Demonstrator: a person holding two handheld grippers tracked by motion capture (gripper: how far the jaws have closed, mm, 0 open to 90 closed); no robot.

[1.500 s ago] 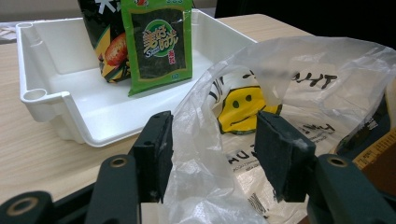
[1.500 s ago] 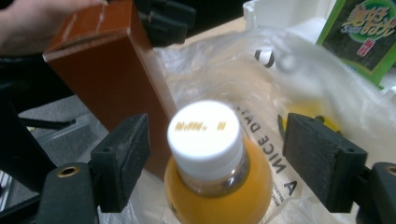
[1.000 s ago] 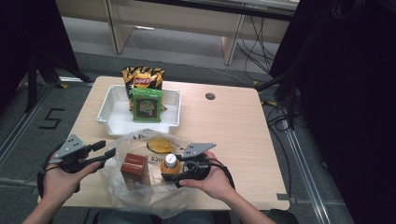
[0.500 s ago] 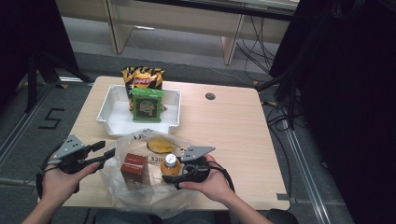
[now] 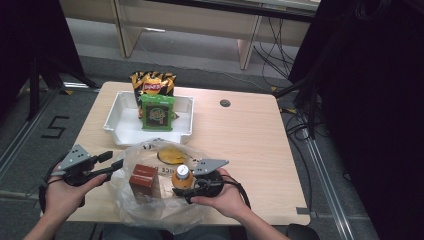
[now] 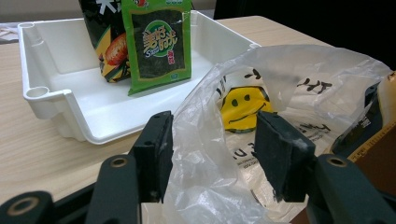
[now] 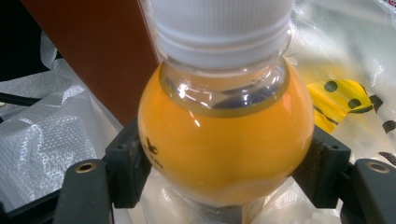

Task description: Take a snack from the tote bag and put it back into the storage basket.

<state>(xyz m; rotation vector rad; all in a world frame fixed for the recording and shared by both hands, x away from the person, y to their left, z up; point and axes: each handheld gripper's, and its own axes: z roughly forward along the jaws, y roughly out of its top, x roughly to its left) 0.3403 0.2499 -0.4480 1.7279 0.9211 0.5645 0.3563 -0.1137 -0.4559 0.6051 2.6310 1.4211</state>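
Observation:
A clear plastic bag (image 5: 150, 212) with a yellow smiley print lies at the table's near edge. In it stand a brown box (image 5: 142, 181) and a small orange juice bottle (image 5: 182, 176) with a white cap. My right gripper (image 5: 181, 192) reaches into the bag. Its jaws have just been closing, and its pads now touch both sides of the bottle (image 7: 224, 149). My left gripper (image 5: 115, 162) is at the bag's left rim with its jaws apart. The bag's film (image 6: 205, 140) runs loosely between them.
A white tray (image 5: 117, 125) stands behind the bag with a green seaweed packet (image 5: 157, 113) and a chips bag (image 5: 152, 82) leaning in it. Bare wooden tabletop (image 5: 240, 135) stretches to the right, with a small round hole (image 5: 225, 103) near the far edge.
My right gripper has shifted slightly at the bottle. My left hand and the bag have kept still.

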